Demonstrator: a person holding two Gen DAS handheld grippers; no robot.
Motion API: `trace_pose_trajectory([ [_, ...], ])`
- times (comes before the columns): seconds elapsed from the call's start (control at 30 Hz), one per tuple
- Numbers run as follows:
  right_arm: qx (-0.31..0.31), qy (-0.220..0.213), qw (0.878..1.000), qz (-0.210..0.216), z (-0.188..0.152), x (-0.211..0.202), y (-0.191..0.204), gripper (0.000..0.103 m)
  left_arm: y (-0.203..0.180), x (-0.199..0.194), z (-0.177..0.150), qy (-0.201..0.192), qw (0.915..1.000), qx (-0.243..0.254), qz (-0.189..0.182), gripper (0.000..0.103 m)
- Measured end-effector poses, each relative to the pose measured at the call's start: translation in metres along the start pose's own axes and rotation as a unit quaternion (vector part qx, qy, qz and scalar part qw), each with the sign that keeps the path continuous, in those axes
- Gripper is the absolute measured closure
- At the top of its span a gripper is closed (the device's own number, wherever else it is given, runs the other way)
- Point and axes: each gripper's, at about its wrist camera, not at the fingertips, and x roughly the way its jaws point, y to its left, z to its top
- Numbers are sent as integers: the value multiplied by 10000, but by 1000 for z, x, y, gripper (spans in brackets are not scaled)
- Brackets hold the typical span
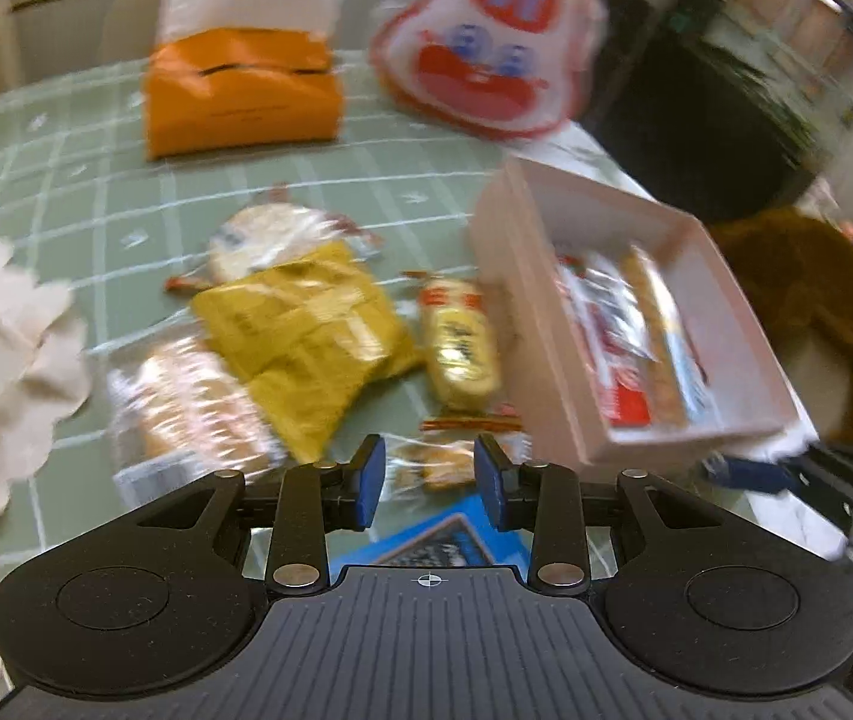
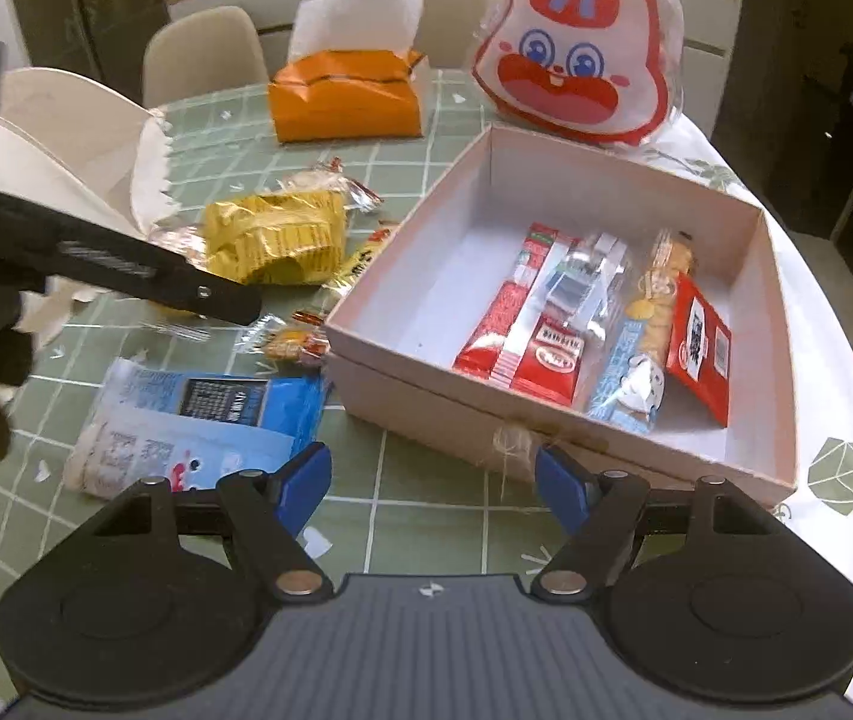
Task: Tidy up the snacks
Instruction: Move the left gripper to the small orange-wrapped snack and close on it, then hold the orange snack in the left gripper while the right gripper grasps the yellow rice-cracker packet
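Holding nothing, left claw [image 1: 429, 483] narrowly parted above loose snacks [image 1: 306, 336] left of the box [image 2: 774, 276], poised for picking; right claw [image 2: 433, 480] wide, empty, near the box front, several packets [image 2: 522, 330] already inside

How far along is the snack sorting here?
Partly done. The box already holds several packets, including a red one. Nothing is in hand: left gripper and right gripper are both empty. Left on the table: yellow bag, blue pack and some small wrapped snacks.
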Motion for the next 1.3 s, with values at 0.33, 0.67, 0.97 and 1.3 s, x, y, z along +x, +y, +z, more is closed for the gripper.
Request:
trace_pose_trajectory([
  [0.33,276,173,9993,-176,-18,-15,16,27,-20,43,5,453,9950,835,-308,63],
  [0.67,678,335,9966,-331,-41,-22,12,27,-9,8,-30,435,9897,1272,-483,63],
  [0.97,599,317,9974,-251,-38,-20,21,27,-17,2,-45,494,9821,1816,18,63],
  [1.3,512,113,9984,-202,-9,-11,17,27,-19,12,-42,458,9926,1120,80,75],
])
